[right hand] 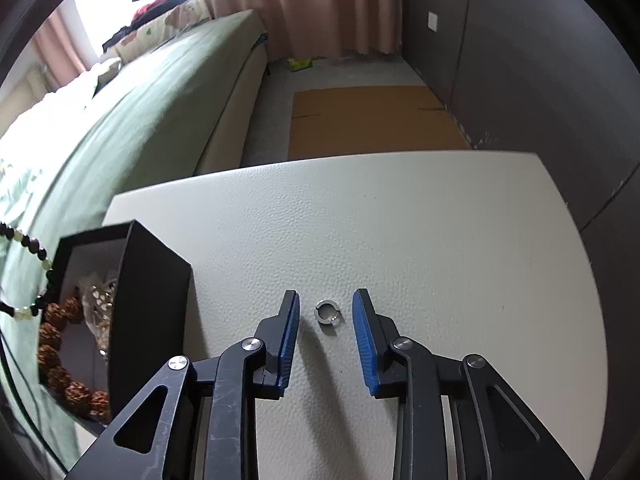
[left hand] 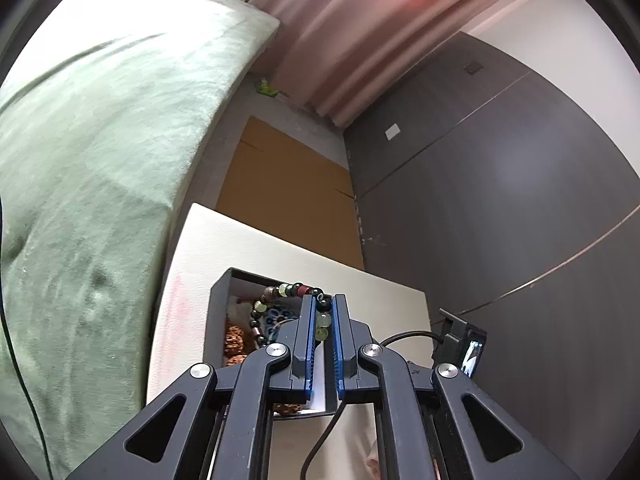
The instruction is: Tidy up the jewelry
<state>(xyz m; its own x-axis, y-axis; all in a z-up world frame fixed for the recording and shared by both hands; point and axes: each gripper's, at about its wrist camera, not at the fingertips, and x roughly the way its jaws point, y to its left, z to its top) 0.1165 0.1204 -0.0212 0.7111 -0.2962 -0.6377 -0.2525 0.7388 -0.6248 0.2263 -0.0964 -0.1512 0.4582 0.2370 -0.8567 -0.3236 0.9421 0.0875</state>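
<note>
My left gripper is shut on a beaded bracelet of dark, green and red beads, holding it over the open black box. Inside the box lie brown seed beads and a blue ornament. In the right wrist view, a small silver ring lies flat on the white table between the fingers of my right gripper, whose blue pads stand apart from it on either side. The black box sits to the left, with the bracelet hanging at the far left edge.
A bed with a green cover runs along the table's left side. A brown cardboard sheet lies on the floor beyond the table. Pink curtains hang at the back, and a dark grey wall panel is on the right.
</note>
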